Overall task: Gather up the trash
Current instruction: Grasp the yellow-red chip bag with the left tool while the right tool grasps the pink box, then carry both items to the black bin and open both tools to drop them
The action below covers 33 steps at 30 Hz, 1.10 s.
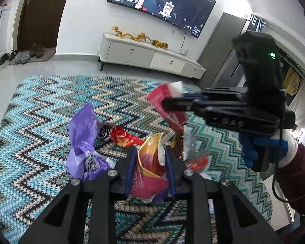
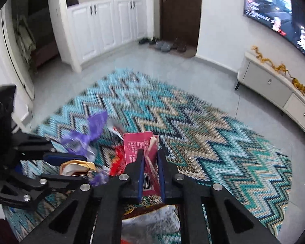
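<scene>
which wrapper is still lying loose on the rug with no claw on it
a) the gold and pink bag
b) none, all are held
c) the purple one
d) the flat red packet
c: the purple wrapper lies crumpled on the zigzag rug with nothing gripping it, while the left claw pinches the gold and pink bag and the right claw clamps the flat red packet.

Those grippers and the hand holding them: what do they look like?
Both grippers, left and right, are black plastic frames with silver bolts and two blue-padded fingers. The right one carries a black box with a green light and a black cable. The hand wears a blue-and-white glove below a maroon sleeve.
</scene>
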Available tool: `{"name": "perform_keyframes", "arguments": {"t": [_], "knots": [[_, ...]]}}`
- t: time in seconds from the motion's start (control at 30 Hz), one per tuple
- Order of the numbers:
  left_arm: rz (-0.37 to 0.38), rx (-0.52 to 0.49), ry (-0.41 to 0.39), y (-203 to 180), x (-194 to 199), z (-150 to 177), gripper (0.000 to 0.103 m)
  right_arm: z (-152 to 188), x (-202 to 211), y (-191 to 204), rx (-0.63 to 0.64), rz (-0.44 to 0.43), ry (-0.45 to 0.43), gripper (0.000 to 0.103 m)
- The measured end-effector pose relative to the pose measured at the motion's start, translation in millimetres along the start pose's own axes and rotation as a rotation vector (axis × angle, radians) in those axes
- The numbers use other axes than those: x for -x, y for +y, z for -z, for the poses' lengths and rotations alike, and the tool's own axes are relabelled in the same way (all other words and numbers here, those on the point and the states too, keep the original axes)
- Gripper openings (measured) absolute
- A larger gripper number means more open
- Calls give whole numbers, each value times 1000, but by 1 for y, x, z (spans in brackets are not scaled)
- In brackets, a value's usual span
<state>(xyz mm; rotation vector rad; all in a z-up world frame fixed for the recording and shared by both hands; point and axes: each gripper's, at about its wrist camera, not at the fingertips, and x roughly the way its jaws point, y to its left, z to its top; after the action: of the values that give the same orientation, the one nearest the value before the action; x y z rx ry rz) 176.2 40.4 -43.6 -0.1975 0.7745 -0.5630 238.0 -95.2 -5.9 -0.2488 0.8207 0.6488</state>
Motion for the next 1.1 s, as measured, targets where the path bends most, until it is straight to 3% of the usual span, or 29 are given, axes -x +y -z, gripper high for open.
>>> {"name": "perform_keyframes", "arguments": {"t": [0.23,0.4,0.57,0.8,1.1], "knots": [[-4,6,-36,-18,44,-2,24,18,69,9,-57,8,-114,10],[-10,-22,-46,-46,71,0,23,59,116,4,-130,37,-156,10],[33,-73,-29,-95,77,1,23,111,168,-19,-234,111,-185,10],[137,-202,42,-197,45,4,23,209,242,-68,-424,260,-229,10],[307,-390,173,-345,-40,20,23,347,301,-133,-682,464,-167,10]]}}
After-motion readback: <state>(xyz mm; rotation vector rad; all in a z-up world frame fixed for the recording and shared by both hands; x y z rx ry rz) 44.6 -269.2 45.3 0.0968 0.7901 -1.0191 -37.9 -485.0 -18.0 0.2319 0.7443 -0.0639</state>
